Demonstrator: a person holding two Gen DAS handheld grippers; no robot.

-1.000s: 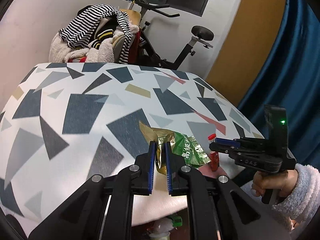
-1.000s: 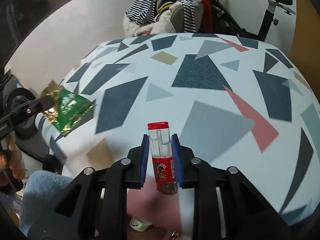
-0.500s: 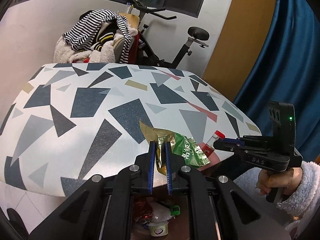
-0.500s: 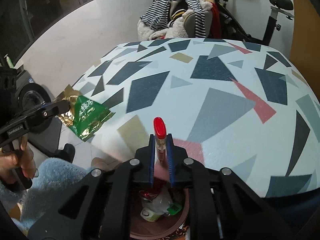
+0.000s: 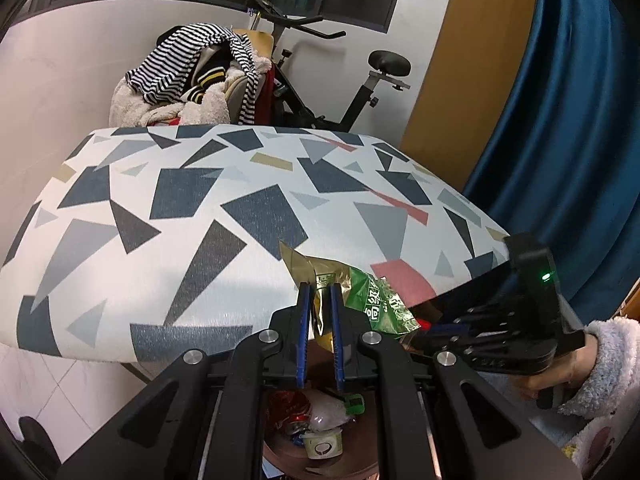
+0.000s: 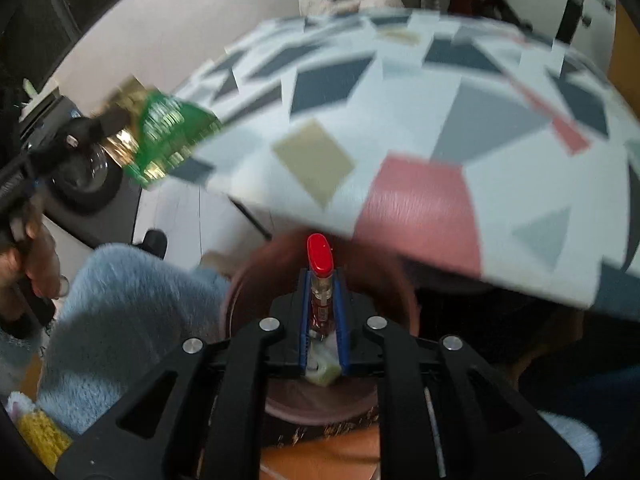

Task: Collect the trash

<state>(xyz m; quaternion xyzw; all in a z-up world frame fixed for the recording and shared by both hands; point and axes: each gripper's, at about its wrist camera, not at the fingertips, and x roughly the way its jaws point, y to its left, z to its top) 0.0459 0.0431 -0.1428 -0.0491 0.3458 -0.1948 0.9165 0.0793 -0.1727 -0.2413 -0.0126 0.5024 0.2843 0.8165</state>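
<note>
Two pieces held over the bin (image 5: 320,456) beyond the table's (image 5: 168,240) near edge, seemingly undropped: left gripper (image 5: 319,312) pinches a wrapper (image 5: 372,300), right gripper (image 6: 322,312) a lighter (image 6: 320,276).

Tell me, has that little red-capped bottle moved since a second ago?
Yes. In the right wrist view the red-capped bottle was over the patterned table; now it has come back off the near edge, above the brown bin.

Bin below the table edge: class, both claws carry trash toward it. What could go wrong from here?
1. The wrapper is pinched only at its gold end in the left claw; it may catch the table edge.
2. The lighter hangs over the bin near its rim; released early, it might miss.
</note>
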